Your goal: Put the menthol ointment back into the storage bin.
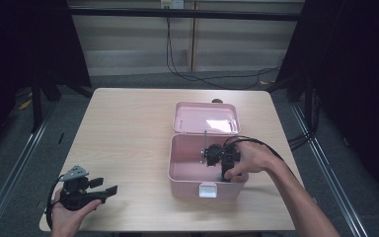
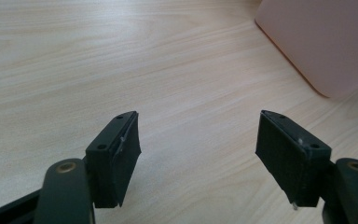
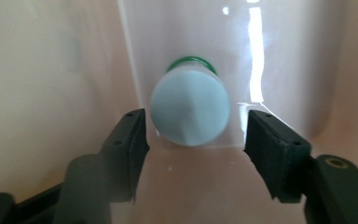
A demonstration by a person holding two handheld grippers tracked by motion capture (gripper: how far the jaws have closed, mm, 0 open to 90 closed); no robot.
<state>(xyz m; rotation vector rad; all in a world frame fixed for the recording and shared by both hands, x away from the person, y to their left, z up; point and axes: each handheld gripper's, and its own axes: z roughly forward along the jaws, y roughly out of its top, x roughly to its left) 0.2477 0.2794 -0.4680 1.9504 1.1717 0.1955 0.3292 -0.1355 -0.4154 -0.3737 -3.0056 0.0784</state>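
Table (image 1: 128, 128) bare left | left jaws spread | right jaws spread around bottle (image 3: 189, 109), inside box (image 1: 177, 170)

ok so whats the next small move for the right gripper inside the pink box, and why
Probably lift the right gripper straight up out of the pink box. Its jaws stand apart on either side of the pale blue bottle with gaps showing, so the bottle looks released inside the box. A straight rise should keep the jaws from knocking it. The left gripper waits open over the table.
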